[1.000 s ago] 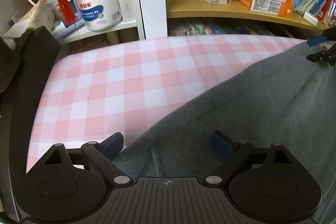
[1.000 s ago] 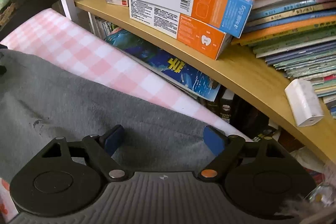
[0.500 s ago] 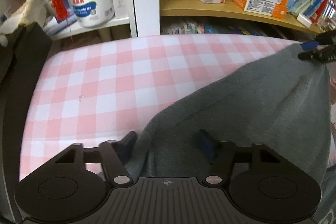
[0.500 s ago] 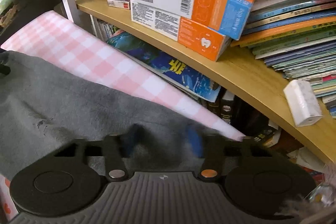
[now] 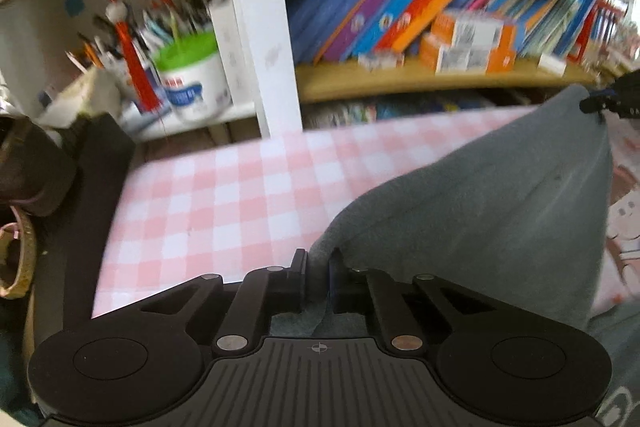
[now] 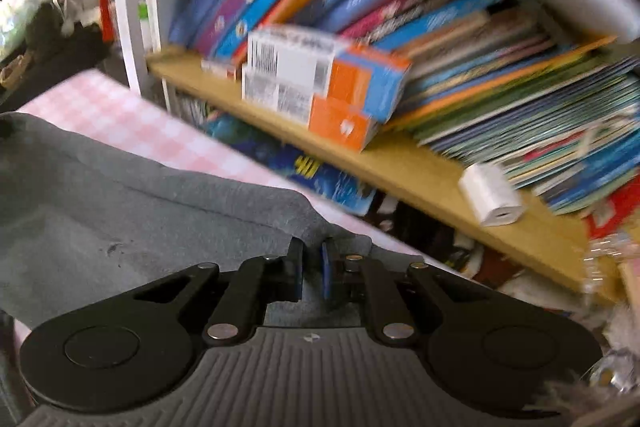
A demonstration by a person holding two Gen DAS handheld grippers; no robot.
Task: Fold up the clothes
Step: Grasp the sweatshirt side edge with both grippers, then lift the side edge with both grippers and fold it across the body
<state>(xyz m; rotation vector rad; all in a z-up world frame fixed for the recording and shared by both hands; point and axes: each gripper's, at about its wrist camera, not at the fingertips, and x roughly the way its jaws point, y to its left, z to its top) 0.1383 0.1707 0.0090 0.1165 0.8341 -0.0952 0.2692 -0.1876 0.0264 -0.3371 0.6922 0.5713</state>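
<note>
I find my left gripper (image 5: 318,269) and right gripper (image 6: 311,261) each clamped on an edge of the grey garment (image 5: 480,219) — it hangs raised above the pink checked surface (image 5: 224,195).

Matt grey fleece garment (image 5: 480,211), wooden shelf (image 6: 400,171)

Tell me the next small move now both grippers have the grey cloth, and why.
Probably carry both pinched corners together over the garment to lay the fold. The left gripper and right gripper are each shut on an edge of the grey fleece garment, lifted off the pink checked tabletop.
</note>
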